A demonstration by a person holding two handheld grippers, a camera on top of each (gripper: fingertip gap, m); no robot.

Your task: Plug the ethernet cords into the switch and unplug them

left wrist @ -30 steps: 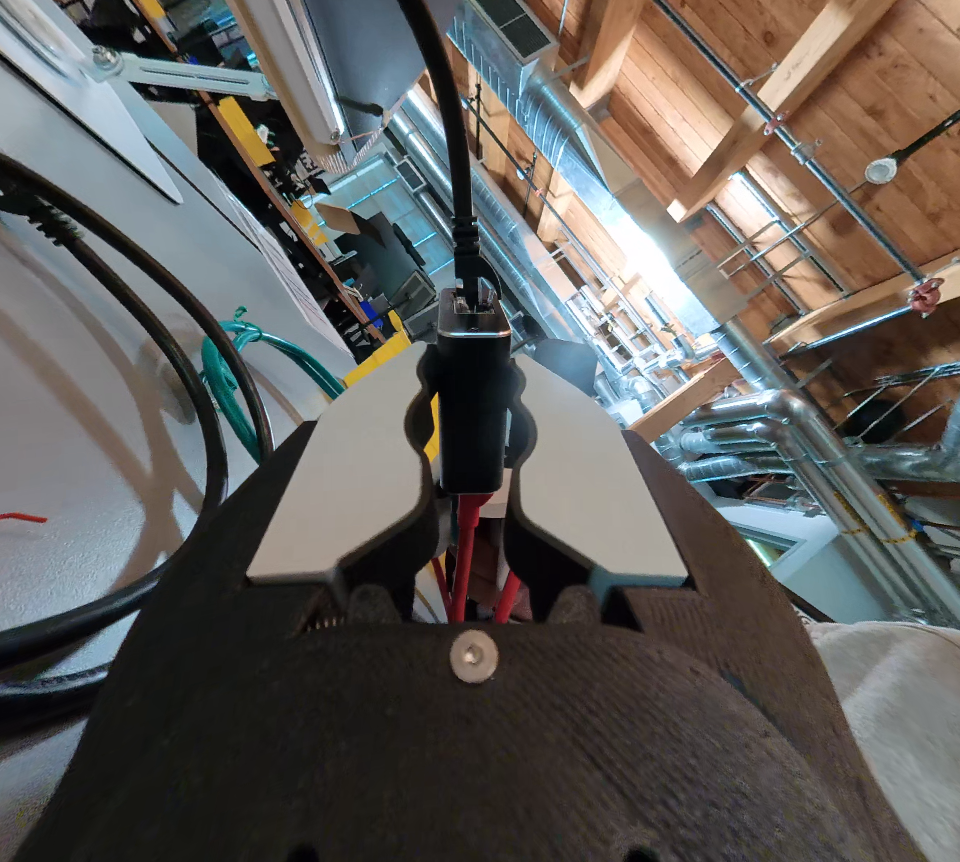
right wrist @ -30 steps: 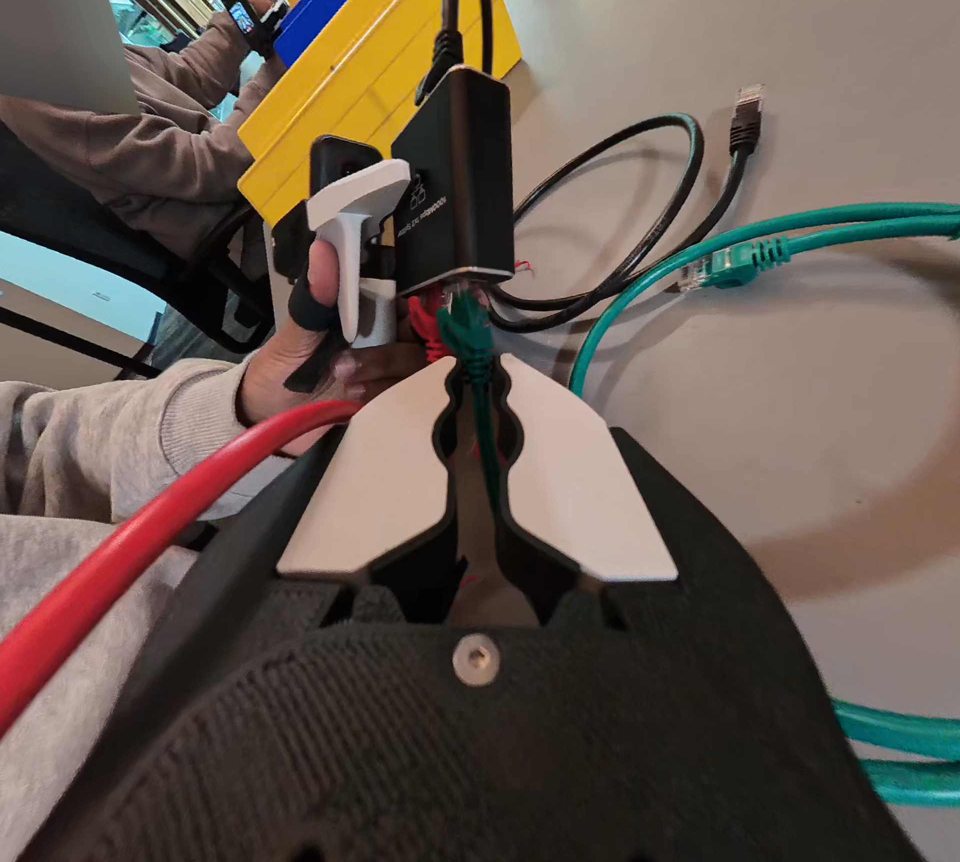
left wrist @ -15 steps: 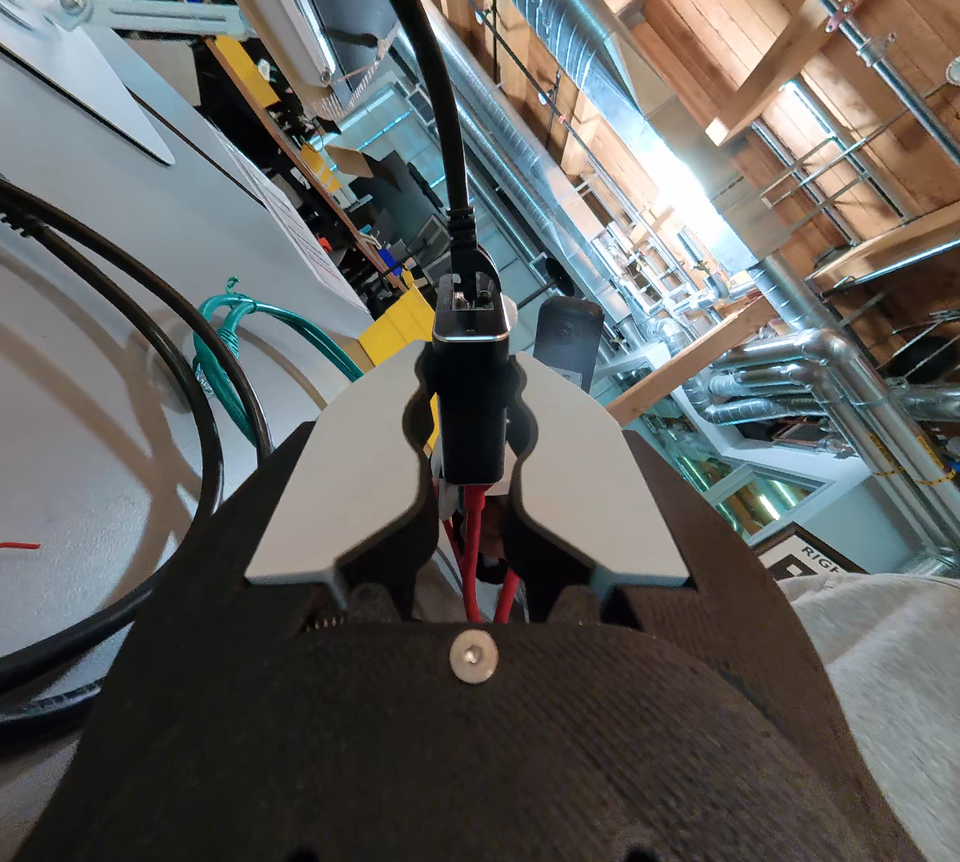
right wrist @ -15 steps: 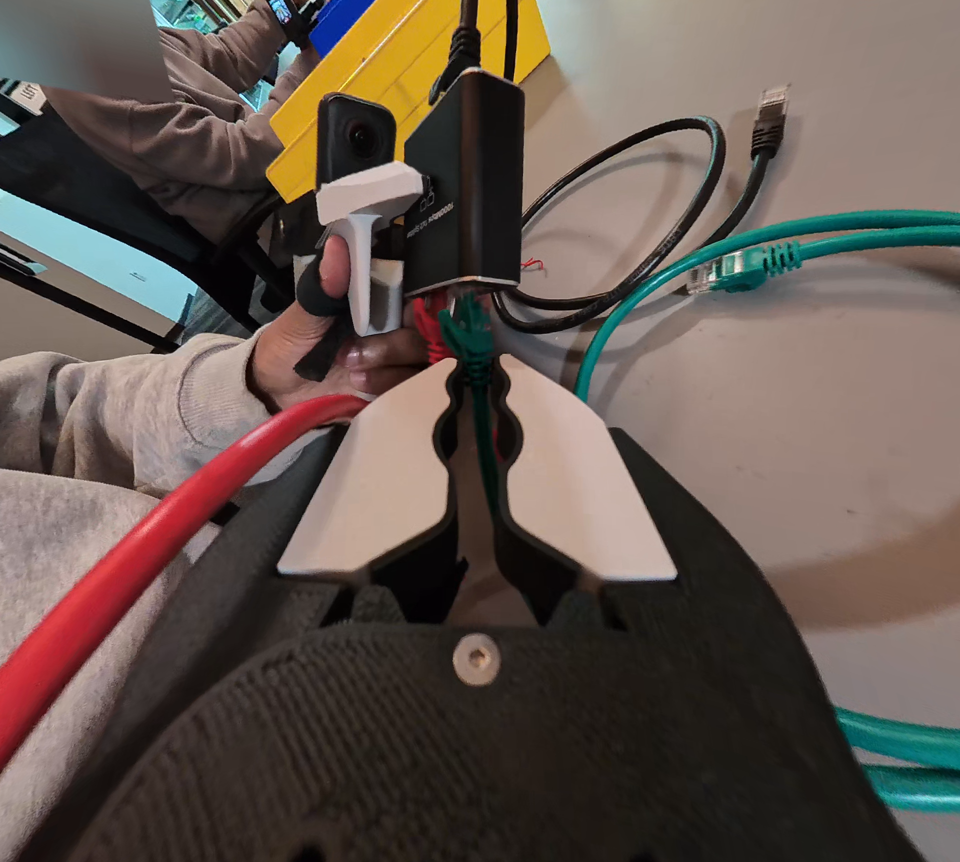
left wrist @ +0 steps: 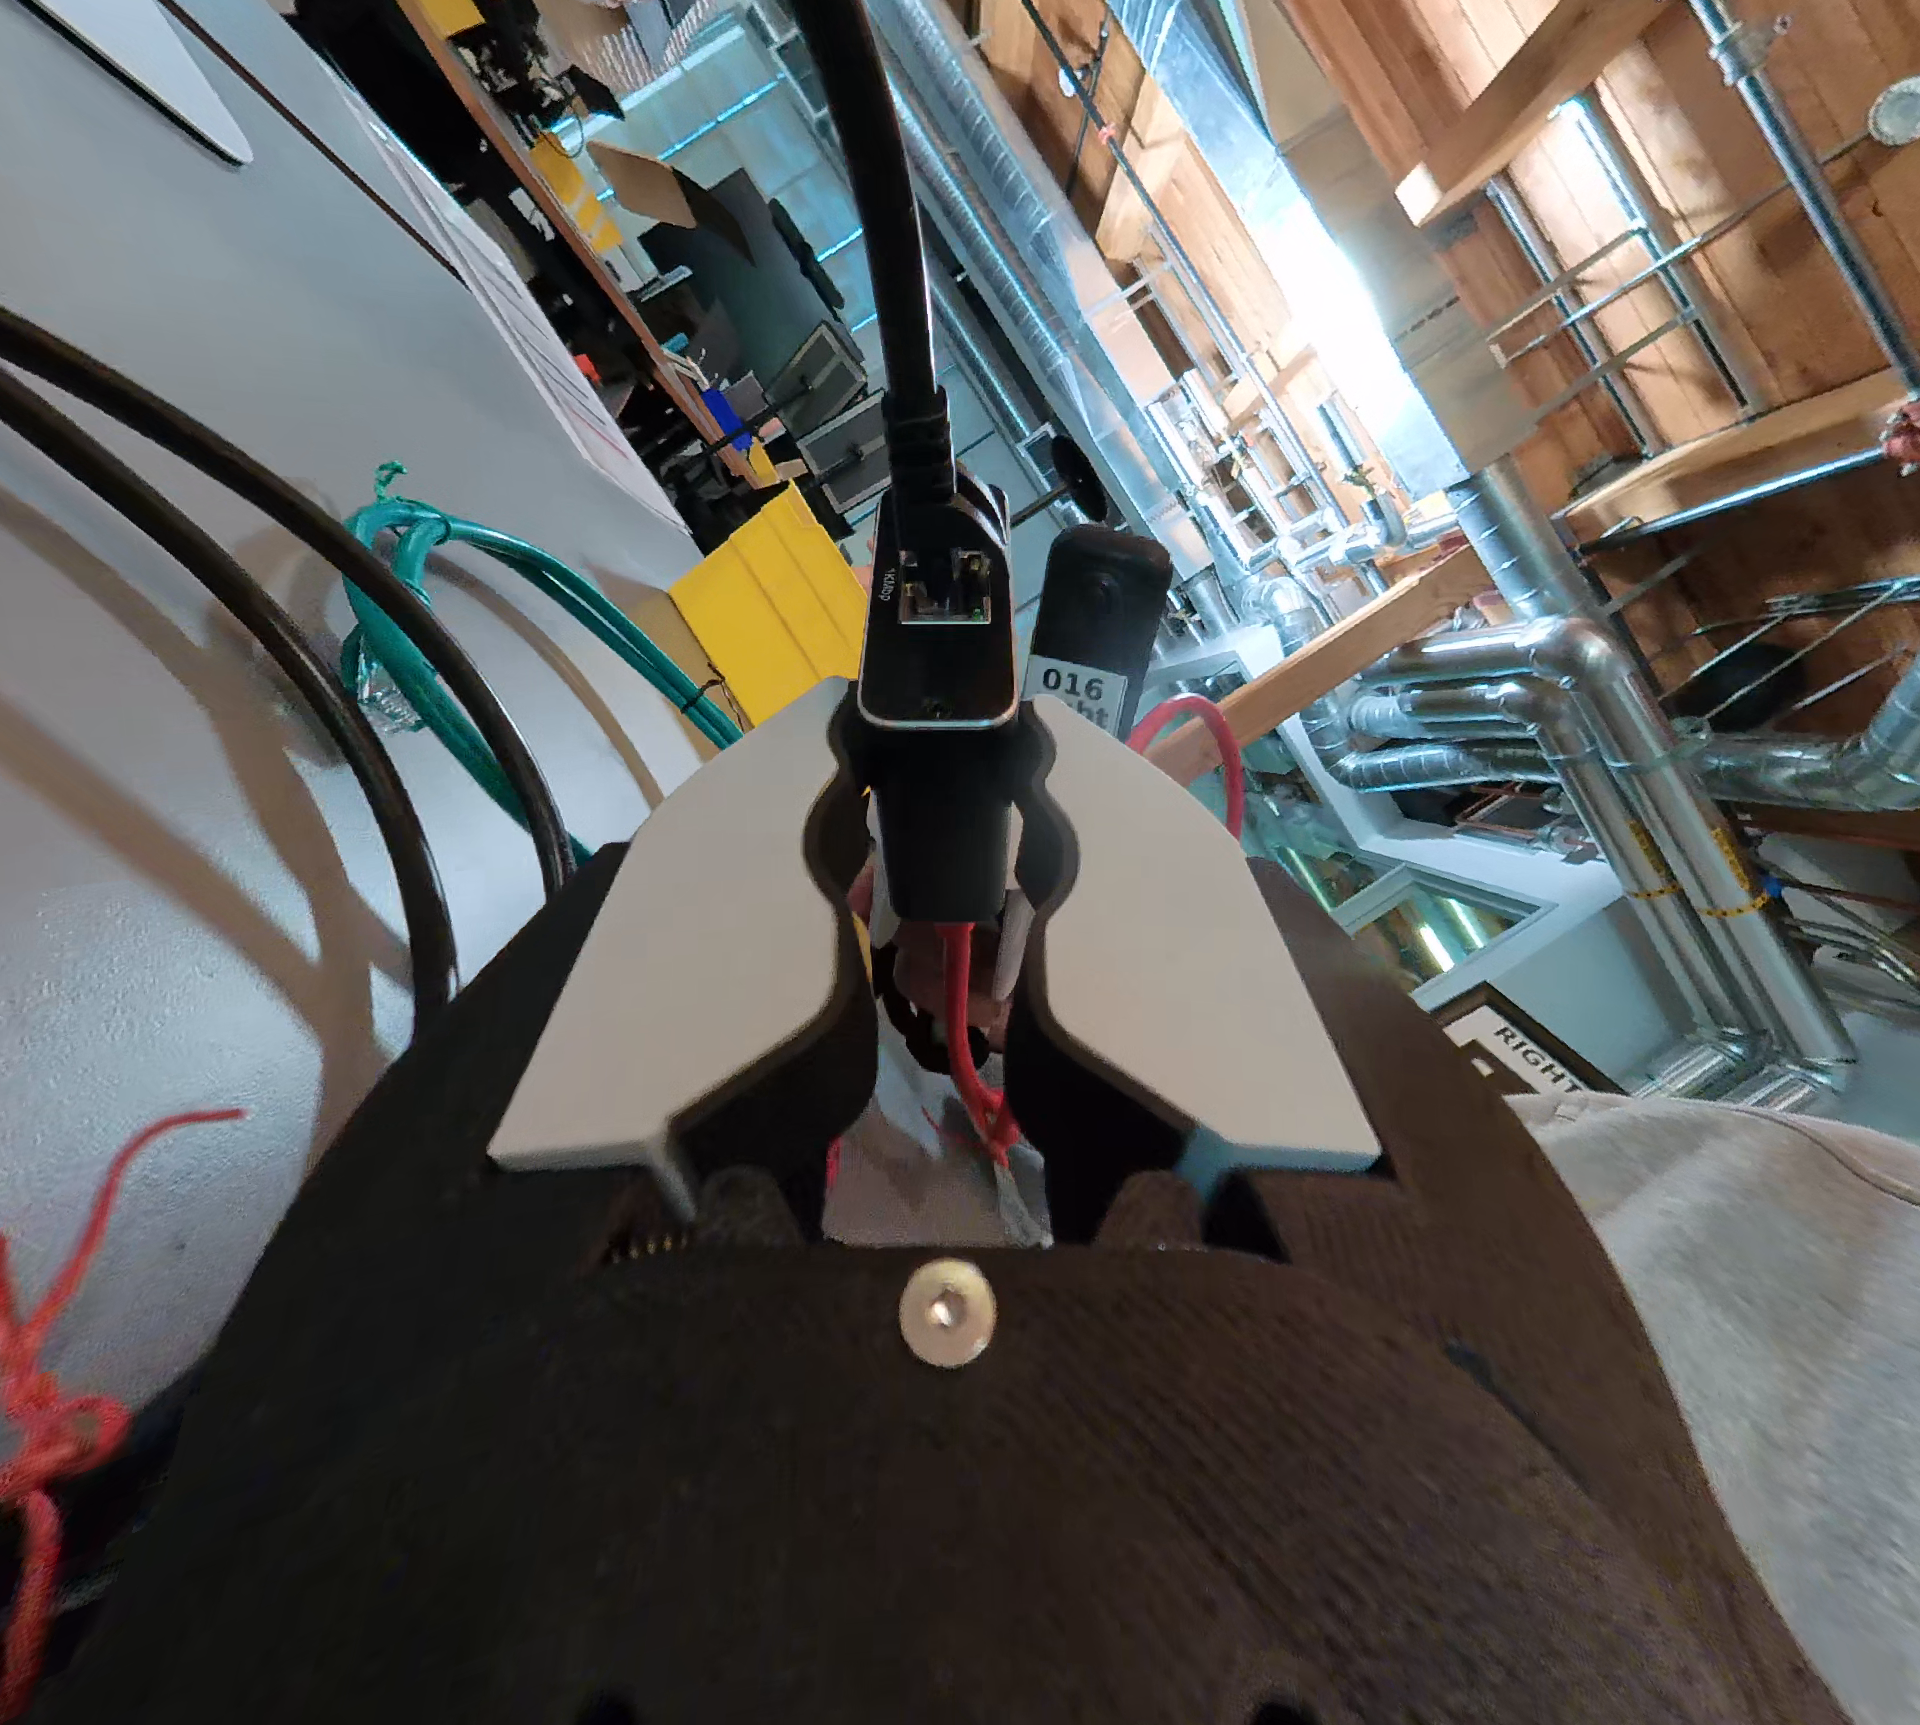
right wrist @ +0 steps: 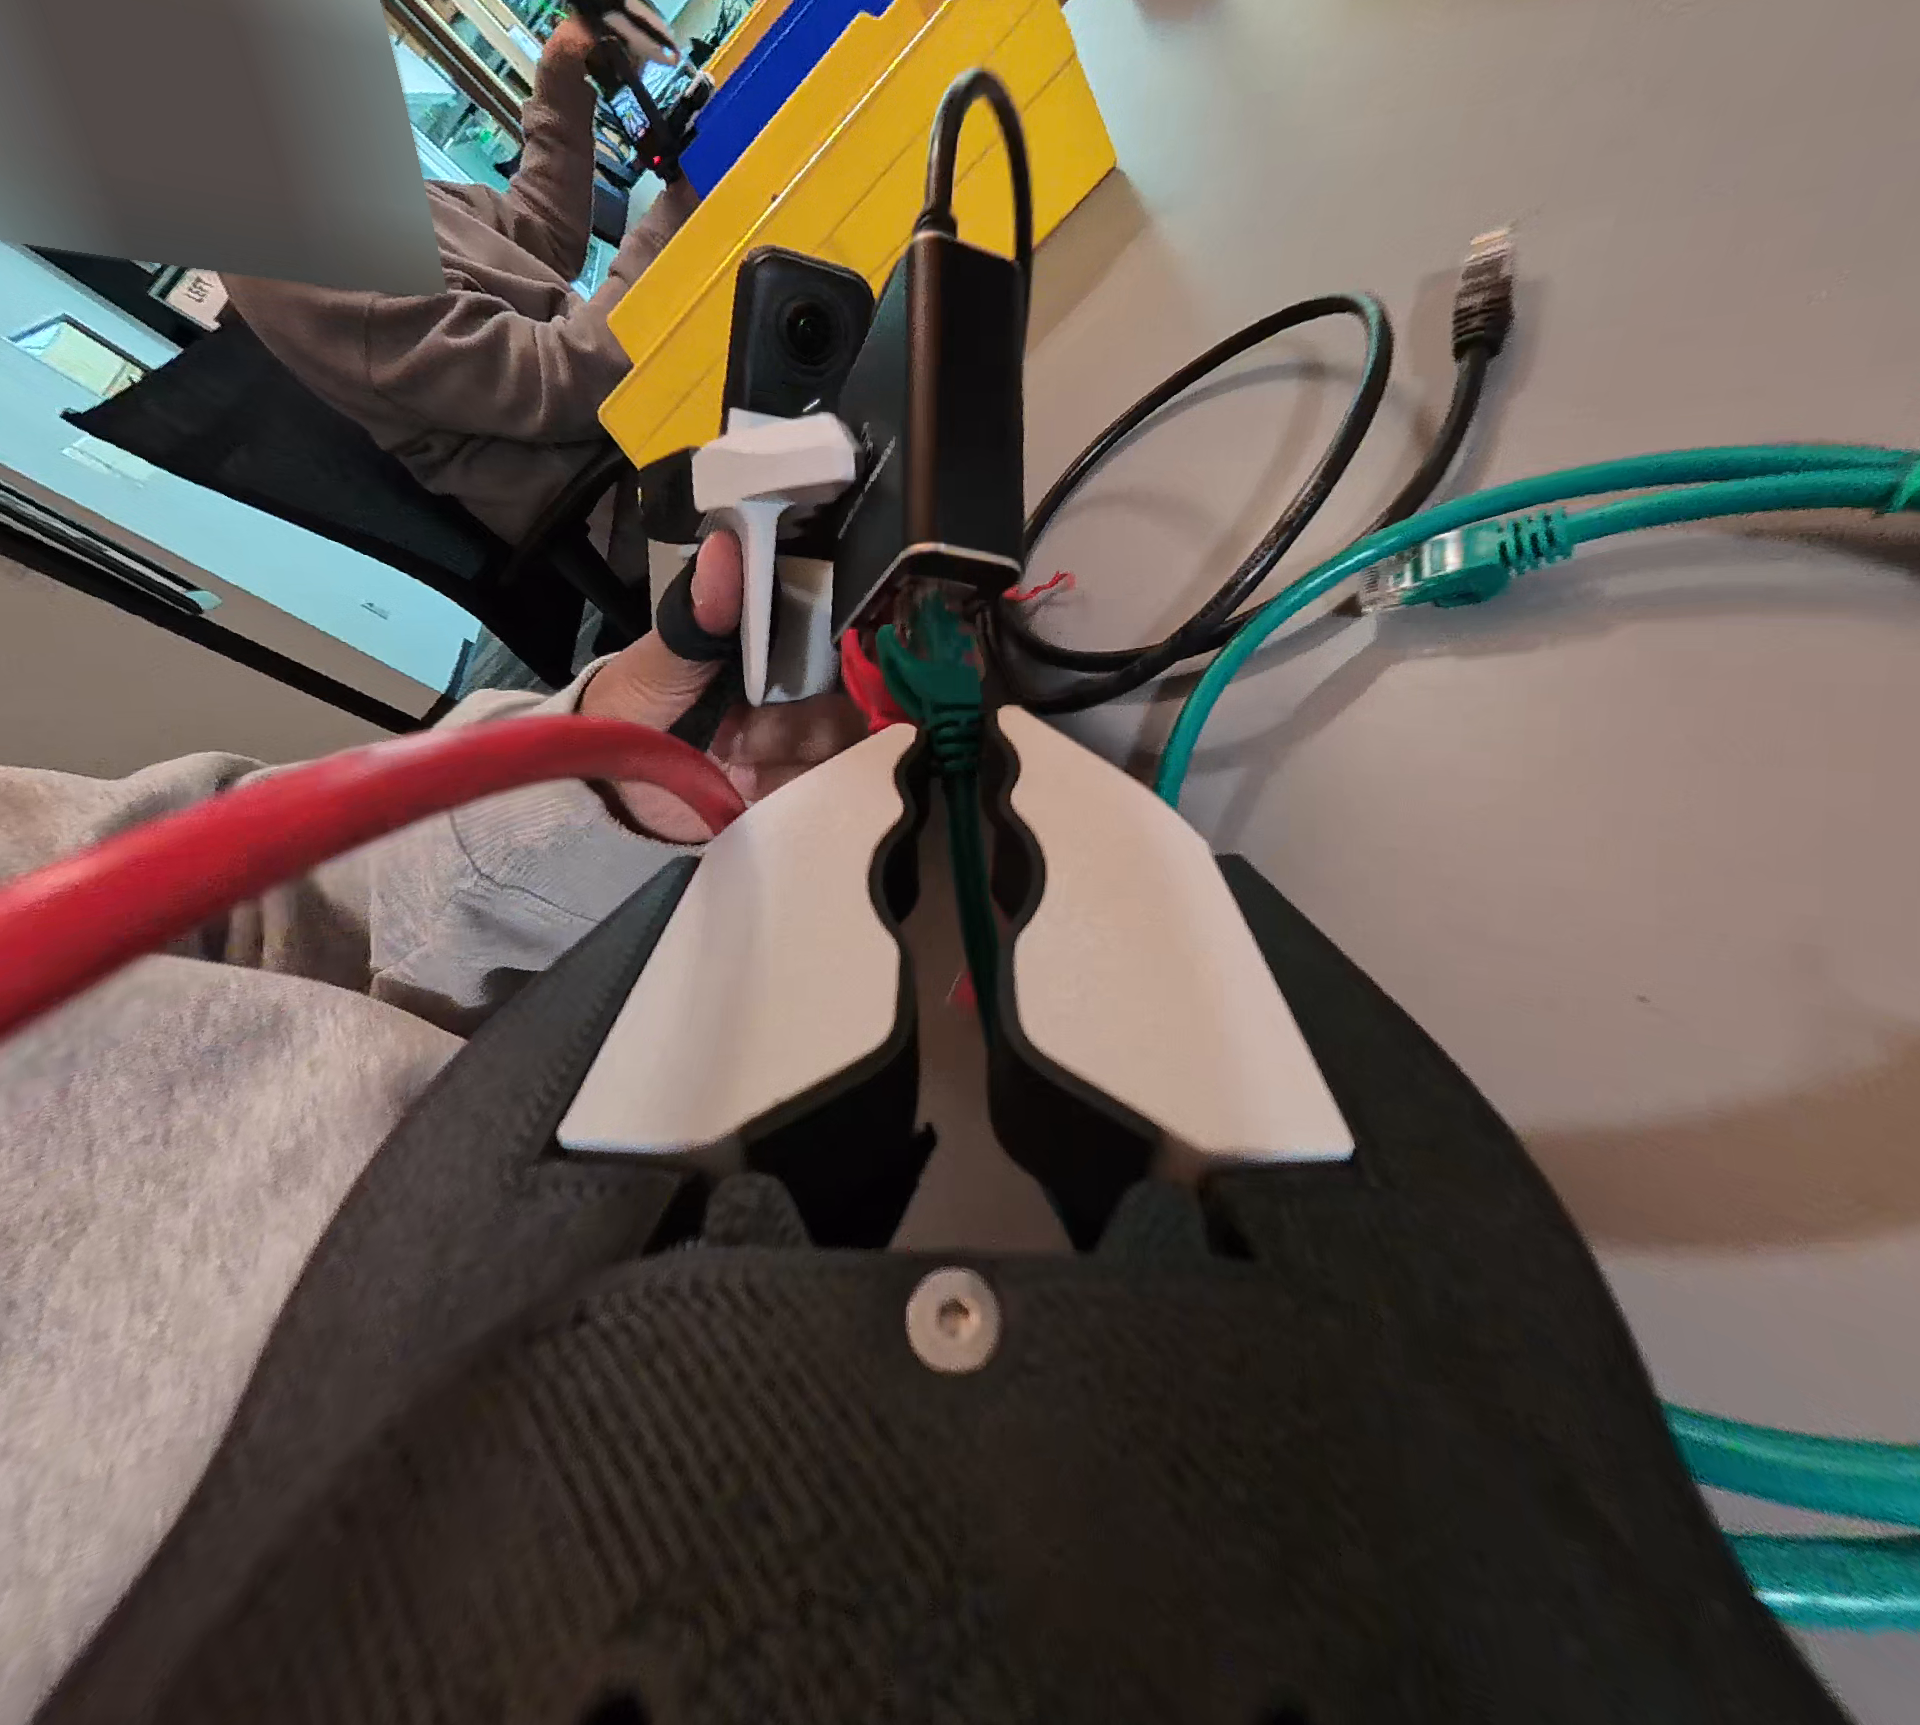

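Switch (left wrist: 940, 740) clamped between left tongs (left wrist: 940, 828), right tongs (right wrist: 961, 802) pinching green ethernet cord (right wrist: 961, 802) at its near-end port, above bench (right wrist: 1558, 844).

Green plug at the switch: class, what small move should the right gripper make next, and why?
Probably push straight forward. The right gripper is shut on the green cord, whose plug sits at the switch end, apparently not fully seated, while the left gripper clamps the switch.

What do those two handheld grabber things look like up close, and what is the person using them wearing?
Both the left gripper and the right gripper have a ribbed black body with a silver screw, and two pale grey fingers with wavy black inner edges. The other gripper's black camera sits on a white mount. The person wears a light grey sleeve.
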